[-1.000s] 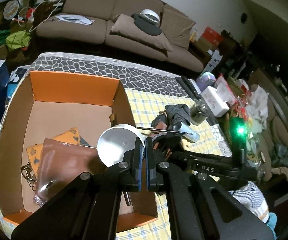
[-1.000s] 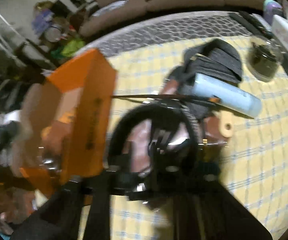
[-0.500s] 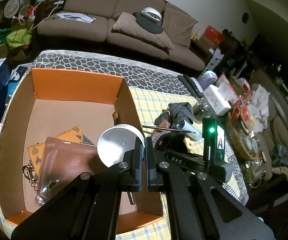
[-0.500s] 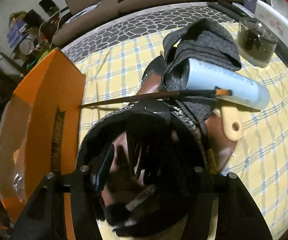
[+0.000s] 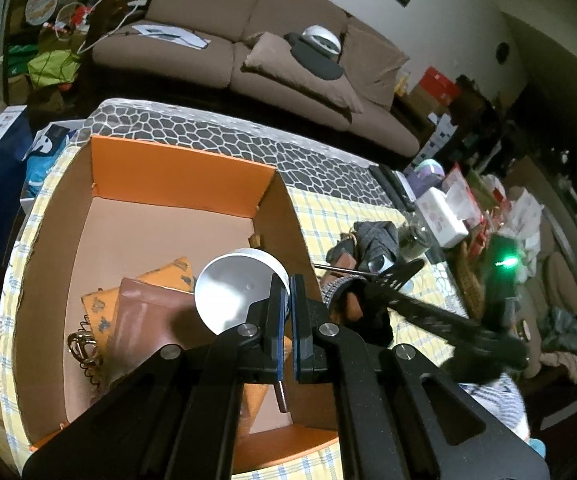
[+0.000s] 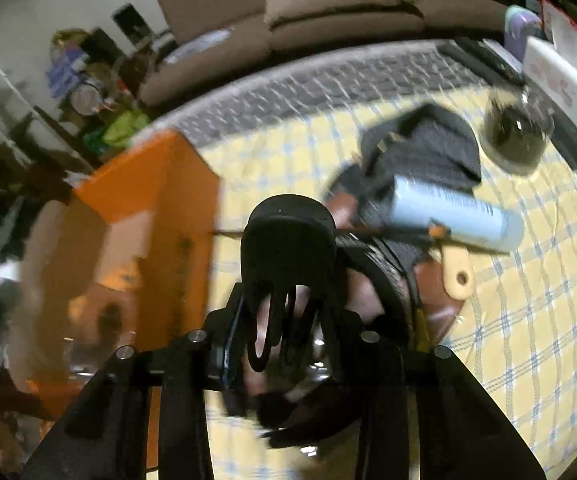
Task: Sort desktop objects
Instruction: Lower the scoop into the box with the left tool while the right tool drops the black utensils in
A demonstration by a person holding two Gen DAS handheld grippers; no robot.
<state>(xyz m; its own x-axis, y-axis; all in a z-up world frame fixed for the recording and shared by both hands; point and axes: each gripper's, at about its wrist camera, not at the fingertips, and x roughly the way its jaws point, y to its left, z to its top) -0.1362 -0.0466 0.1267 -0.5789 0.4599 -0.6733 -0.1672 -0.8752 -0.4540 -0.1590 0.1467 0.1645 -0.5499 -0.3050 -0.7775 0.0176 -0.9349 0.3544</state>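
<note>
- The black slotted spatula (image 6: 288, 240) lies lengthwise between the fingers of the right gripper (image 6: 284, 308). Its slotted head points forward, away from the camera, and it is raised clear of the yellow checked tablecloth (image 6: 528, 320).
- The jaws of the right gripper have just been closing. They now stand narrowed on the spatula, which they appear to be gripping, though blur hides the exact contact.
- The open orange box (image 6: 144, 184) stands just to the left of the spatula's head in the right wrist view. A swing leftward over its near wall is probably what the coming move needs.
- Of the things yet to be sorted, the pale blue tube (image 6: 456, 216) and the dark grey cloth (image 6: 428, 148) lie in a heap ahead and to the right. The right hand is the nearer one to them.
- The left gripper (image 5: 287, 292) hangs over the box interior with its jaws closed. A white round dish (image 5: 232, 292) sits at its tips, seemingly pinched by the rim.
</note>
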